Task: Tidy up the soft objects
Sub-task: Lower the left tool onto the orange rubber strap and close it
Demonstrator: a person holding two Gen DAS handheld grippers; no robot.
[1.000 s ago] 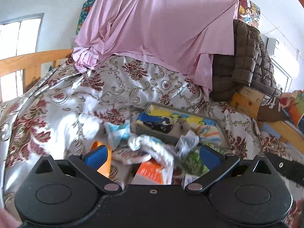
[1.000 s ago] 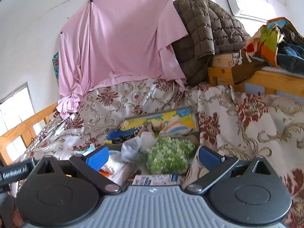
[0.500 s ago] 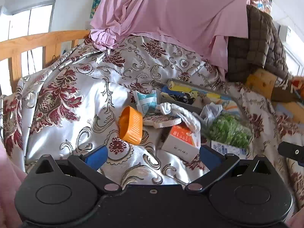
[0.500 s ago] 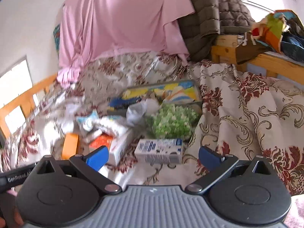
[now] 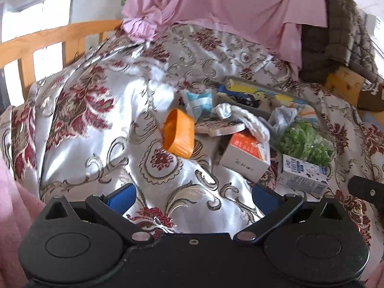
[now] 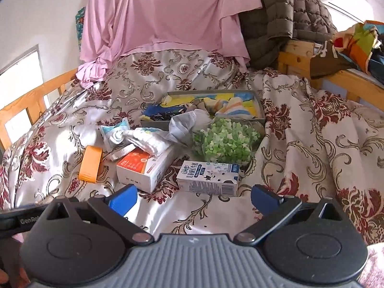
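A pile of items lies on the floral satin bedspread (image 5: 79,144). A grey tray (image 6: 260,110) holds colourful folded cloths (image 6: 240,105). In front of it sit a white rolled cloth (image 6: 148,139), a blue-white soft packet (image 6: 112,132), a bag of green pieces (image 6: 225,141), an orange-white box (image 6: 144,168), a milk carton (image 6: 208,177) and an orange cup (image 5: 178,133). My left gripper (image 5: 192,198) is open and empty, short of the cup. My right gripper (image 6: 193,198) is open and empty, just before the carton.
A pink sheet (image 6: 168,14) hangs at the back, with a brown quilted jacket (image 6: 288,12) to its right. A wooden bed rail (image 5: 48,38) runs along the left. More clothes (image 6: 355,40) lie on a wooden frame at the far right.
Both grippers have drawn back from the pile and tilted down. More bedspread shows in front of them, and the carton and orange cup have come into full view.
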